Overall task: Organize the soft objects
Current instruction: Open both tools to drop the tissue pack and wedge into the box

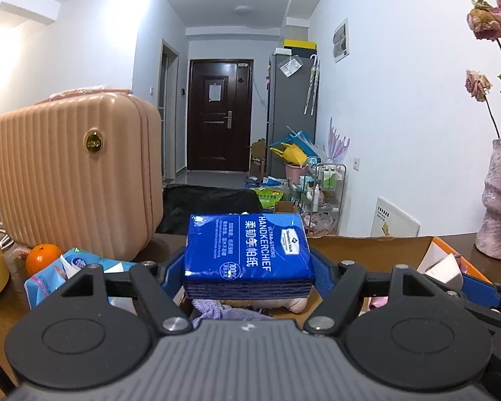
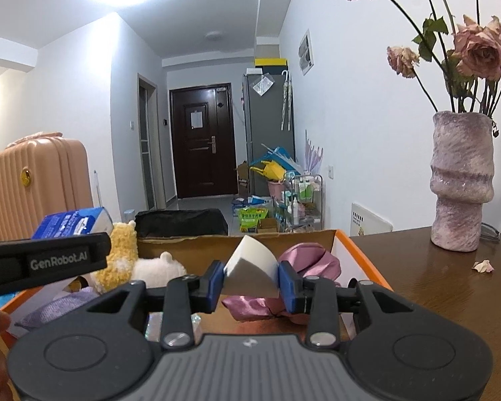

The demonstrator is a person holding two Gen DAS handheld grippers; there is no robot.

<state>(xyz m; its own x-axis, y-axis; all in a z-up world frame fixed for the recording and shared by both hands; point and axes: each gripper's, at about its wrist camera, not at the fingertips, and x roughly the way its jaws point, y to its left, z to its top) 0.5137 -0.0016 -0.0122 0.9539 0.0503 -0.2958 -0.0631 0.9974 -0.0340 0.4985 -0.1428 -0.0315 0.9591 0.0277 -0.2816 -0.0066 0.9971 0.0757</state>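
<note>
My left gripper (image 1: 248, 269) is shut on a blue handkerchief tissue pack (image 1: 247, 247), its blue pads pressing both sides. The pack hangs over an open cardboard box (image 1: 367, 250) holding a purple cloth (image 1: 217, 310). My right gripper (image 2: 251, 284) is shut on a white foam wedge (image 2: 250, 264) above the same box (image 2: 190, 244). Inside lie a yellow plush (image 2: 120, 250), a white plush (image 2: 160, 267), a pink satin cloth (image 2: 310, 260) and a purple towel (image 2: 60, 307). The left gripper and its pack (image 2: 73, 224) show at the left of the right wrist view.
A pink ribbed suitcase (image 1: 76, 173) stands on the table left of the box, with an orange (image 1: 43, 257) and a wipes pack (image 1: 73, 267) before it. A purple vase (image 2: 461, 180) of dried roses stands at the right, a fallen petal (image 2: 483, 265) near it.
</note>
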